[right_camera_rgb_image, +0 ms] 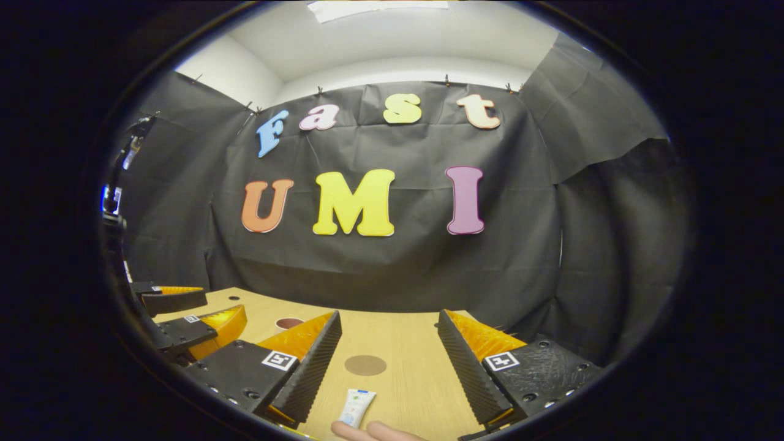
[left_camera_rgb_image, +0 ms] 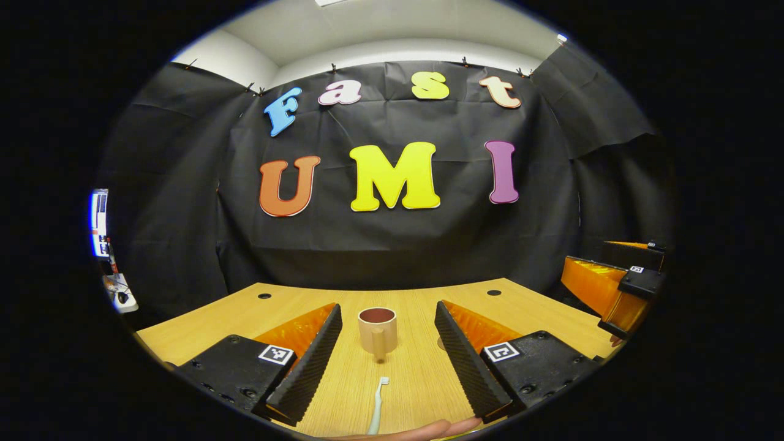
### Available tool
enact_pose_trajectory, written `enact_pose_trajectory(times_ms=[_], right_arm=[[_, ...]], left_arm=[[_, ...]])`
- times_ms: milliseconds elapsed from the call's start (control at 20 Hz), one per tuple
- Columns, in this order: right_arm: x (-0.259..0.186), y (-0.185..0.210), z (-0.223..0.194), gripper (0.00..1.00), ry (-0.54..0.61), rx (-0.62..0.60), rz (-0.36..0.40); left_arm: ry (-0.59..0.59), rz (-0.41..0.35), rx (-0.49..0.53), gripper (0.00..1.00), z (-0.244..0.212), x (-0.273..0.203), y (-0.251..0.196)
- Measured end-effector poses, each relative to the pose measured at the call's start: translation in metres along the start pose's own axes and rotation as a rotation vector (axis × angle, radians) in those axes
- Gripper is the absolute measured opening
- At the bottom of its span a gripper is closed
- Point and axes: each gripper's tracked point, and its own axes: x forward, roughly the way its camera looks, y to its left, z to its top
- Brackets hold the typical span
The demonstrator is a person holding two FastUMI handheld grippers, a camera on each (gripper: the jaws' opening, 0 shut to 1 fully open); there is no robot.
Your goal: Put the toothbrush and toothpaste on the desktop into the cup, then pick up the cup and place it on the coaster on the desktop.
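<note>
In the left gripper view a tan cup (left_camera_rgb_image: 377,331) with a dark red inside stands upright on the wooden desktop (left_camera_rgb_image: 416,373), its handle toward me. A pale toothbrush (left_camera_rgb_image: 378,404) lies in front of it, bristles toward the cup. My left gripper (left_camera_rgb_image: 389,404) is open above the toothbrush, with the cup farther ahead between its fingers. In the right gripper view a white toothpaste tube (right_camera_rgb_image: 357,407) lies near the bottom, and a round brown coaster (right_camera_rgb_image: 365,365) lies beyond it. My right gripper (right_camera_rgb_image: 387,407) is open around the tube's spot. The cup's rim (right_camera_rgb_image: 289,323) peeks out at the left.
A person's finger (left_camera_rgb_image: 429,430) shows at the bottom edge by the toothbrush handle, and fingertips (right_camera_rgb_image: 373,431) touch the near end of the tube. The other gripper (left_camera_rgb_image: 618,285) hangs at the right of the left gripper view. Black cloth closes the desk's far side.
</note>
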Motion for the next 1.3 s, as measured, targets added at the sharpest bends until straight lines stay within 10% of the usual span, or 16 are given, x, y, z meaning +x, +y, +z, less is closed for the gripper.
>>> enact_pose_trajectory(times_ms=[1300], right_arm=[[0.006, 0.000, -0.009, 0.95, 0.018, -0.029, -0.005]], left_arm=[[0.033, -0.007, 0.000, 0.97, -0.010, 0.002, -0.003]])
